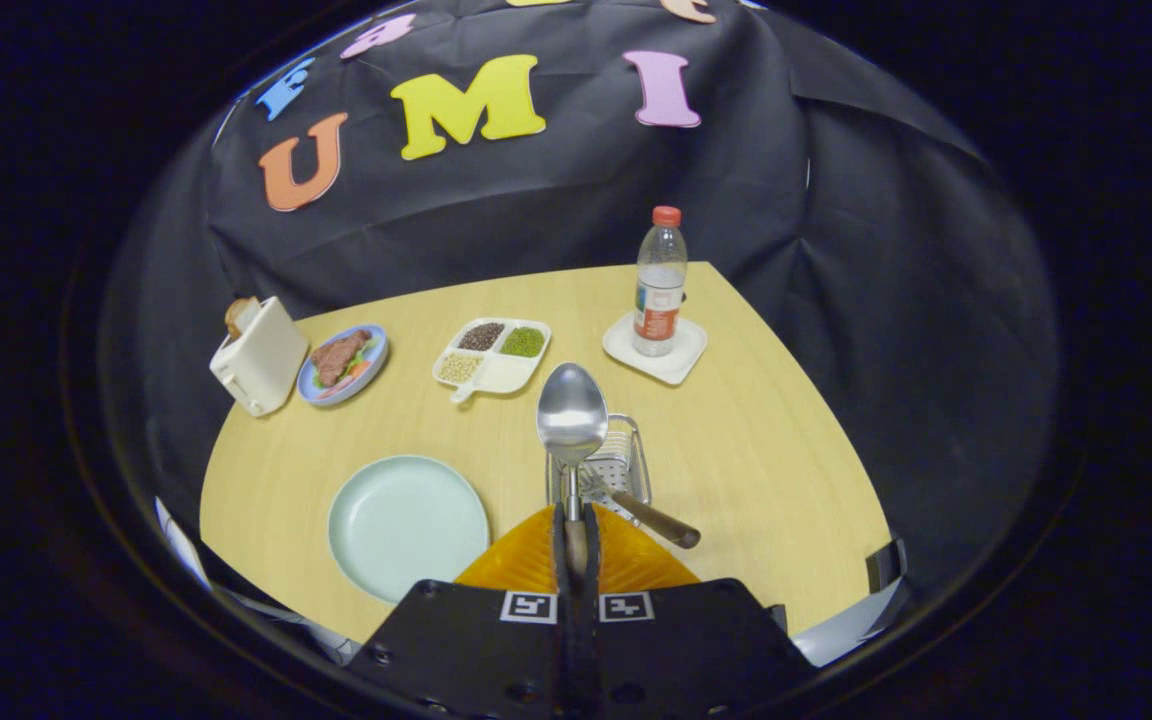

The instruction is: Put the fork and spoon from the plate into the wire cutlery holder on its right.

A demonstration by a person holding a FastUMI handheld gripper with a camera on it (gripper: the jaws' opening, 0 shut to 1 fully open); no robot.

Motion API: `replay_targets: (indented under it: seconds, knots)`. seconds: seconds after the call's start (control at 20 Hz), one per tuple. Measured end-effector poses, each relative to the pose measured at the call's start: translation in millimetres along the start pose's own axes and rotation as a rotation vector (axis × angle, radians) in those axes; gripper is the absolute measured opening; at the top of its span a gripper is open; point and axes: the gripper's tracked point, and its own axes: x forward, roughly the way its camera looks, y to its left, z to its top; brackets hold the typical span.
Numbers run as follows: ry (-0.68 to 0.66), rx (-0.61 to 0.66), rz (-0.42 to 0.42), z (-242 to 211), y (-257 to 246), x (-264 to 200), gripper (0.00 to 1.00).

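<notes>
My gripper [576, 545] is shut on the handle of a steel spoon [572, 417], whose bowl points forward and hangs above the wire cutlery holder [616, 462]. A fork with a brown wooden handle [654, 519] leans in the holder, its handle sticking out toward the right of my fingers. The pale green plate [407, 526] lies on the table to the left of the holder with nothing on it.
On the wooden table [756, 450] beyond the holder stand a water bottle [660, 283] on a white coaster, a divided white dish of grains [492, 354], a blue plate of food [343, 362] and a cream toaster [258, 355].
</notes>
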Motion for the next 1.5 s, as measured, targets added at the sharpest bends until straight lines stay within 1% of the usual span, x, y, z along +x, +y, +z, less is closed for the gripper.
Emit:
replay_targets:
  seconds: [0.3, 0.35, 0.45, 0.6, 0.65, 0.7, 0.75, 0.85, 0.9, 0.95, 1.0, 1.05, 1.1, 1.15, 1.2, 1.25, 1.35, 1.45, 1.5]
  knots:
    - [0.039, 0.026, 0.015, -3, -1, 22, 0.01]
    - [0.043, 0.029, 0.014, -4, -2, 24, 0.03]
    - [0.047, 0.032, 0.013, -4, -2, 27, 0.04]
    - [0.021, 0.042, 0.016, 3, -3, 27, 0.03]
    - [0.013, 0.046, 0.017, 4, -3, 26, 0.01]
    - [0.004, 0.050, 0.021, 5, -2, 26, 0.01]
    - [0.000, 0.049, 0.020, 6, -3, 27, 0.05]
    - [-0.005, 0.055, 0.025, 7, -3, 27, 0.07]
    - [-0.010, 0.058, 0.021, 7, -4, 28, 0.12]
    - [-0.018, 0.063, 0.024, 8, -4, 26, 0.20]
    - [-0.030, 0.064, 0.026, 10, -2, 26, 0.24]
    - [-0.039, 0.061, 0.022, 9, -3, 25, 0.34]
    - [-0.049, 0.055, 0.018, 9, -4, 23, 0.36]
    - [-0.057, 0.051, 0.019, 10, -1, 23, 0.45]
    - [-0.068, 0.046, 0.020, 12, 0, 20, 0.51]
    - [-0.076, 0.044, 0.009, 11, -2, 18, 0.62]
    - [-0.091, 0.047, 0.011, 11, 1, 15, 0.68]
    - [-0.105, 0.038, -0.002, 10, 3, 11, 0.78]
    - [-0.115, 0.031, -0.005, 10, 4, 7, 0.79]
